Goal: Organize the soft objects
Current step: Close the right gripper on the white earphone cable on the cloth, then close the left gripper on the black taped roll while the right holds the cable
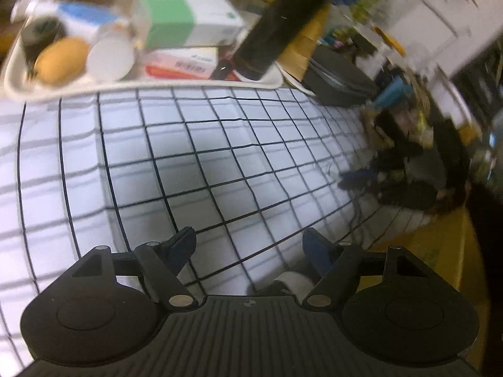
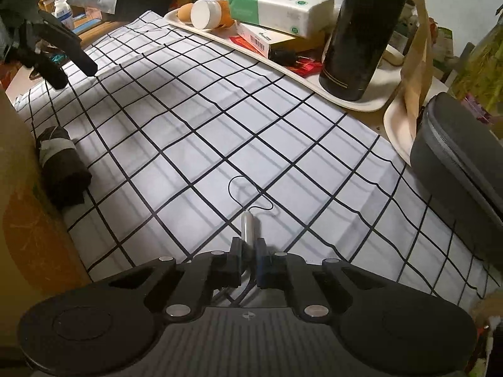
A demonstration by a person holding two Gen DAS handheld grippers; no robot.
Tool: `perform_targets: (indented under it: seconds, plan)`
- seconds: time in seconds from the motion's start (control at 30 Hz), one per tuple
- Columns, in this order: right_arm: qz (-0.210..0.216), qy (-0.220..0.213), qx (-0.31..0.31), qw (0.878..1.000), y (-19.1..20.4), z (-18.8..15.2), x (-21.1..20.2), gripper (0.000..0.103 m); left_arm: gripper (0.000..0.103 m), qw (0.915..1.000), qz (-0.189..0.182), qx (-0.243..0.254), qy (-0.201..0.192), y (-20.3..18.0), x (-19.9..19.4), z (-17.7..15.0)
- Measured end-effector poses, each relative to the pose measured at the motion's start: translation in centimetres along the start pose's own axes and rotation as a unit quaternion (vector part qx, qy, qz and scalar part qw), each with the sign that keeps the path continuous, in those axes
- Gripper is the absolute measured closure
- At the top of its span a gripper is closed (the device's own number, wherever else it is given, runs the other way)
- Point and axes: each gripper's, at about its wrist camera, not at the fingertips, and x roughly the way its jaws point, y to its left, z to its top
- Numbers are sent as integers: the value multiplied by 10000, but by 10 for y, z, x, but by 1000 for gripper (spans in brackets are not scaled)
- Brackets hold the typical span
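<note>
A white cloth with a black grid (image 2: 195, 119) covers the table. My right gripper (image 2: 248, 248) is shut on a small white tube (image 2: 247, 224) whose thin black cord loops out over the cloth. A rolled dark cloth with a pale band (image 2: 61, 169) lies at the cloth's left edge. My left gripper (image 2: 56, 59) hangs above the far left corner. In the left wrist view, which is blurred, the left gripper (image 1: 250, 246) stands open over the checked cloth (image 1: 188, 157). A dark and white roll (image 1: 292, 282) shows low down by its right finger, and the pads are clear of it.
A long pale tray (image 2: 361, 105) at the back holds a tall black bottle (image 2: 361, 31), a green and white tissue pack (image 2: 283, 0), flat boxes and a white-capped jar (image 2: 206, 14). A grey zipped case (image 2: 456, 163) sits right. Brown cardboard (image 2: 28, 235) borders the left.
</note>
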Motion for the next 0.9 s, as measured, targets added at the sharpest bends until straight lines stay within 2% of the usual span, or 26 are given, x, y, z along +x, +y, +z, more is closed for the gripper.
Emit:
perform_targets:
  seconds: [0.13, 0.4, 0.5, 0.6, 0.7, 0.83, 0.9]
  plan:
    - [-15, 17, -9, 10000, 1, 0, 0, 93, 28, 9982, -110, -577, 75, 10, 0, 4]
    - [-47, -123, 76, 9999, 0, 3, -9, 93, 28, 9953, 268, -870, 337, 9, 6, 6]
    - [-130, -212, 119, 9996, -1, 5, -16, 93, 27, 9924, 492, -1012, 506, 8, 8, 6]
    - [-273, -299, 128, 9991, -2, 8, -24, 93, 27, 9860, 837, -1291, 640, 7, 5, 8]
    - [-366, -427, 153, 9983, -1, 10, -34, 93, 26, 9812, 1107, -1452, 628, 3, -6, 14]
    - [-549, -523, 73, 9971, 5, 13, -45, 93, 16, 9771, 1341, -1514, 661, -10, -16, 30]
    - [-624, -591, 63, 9963, 7, 14, -50, 93, 16, 9743, 1445, -1511, 835, -20, -14, 40]
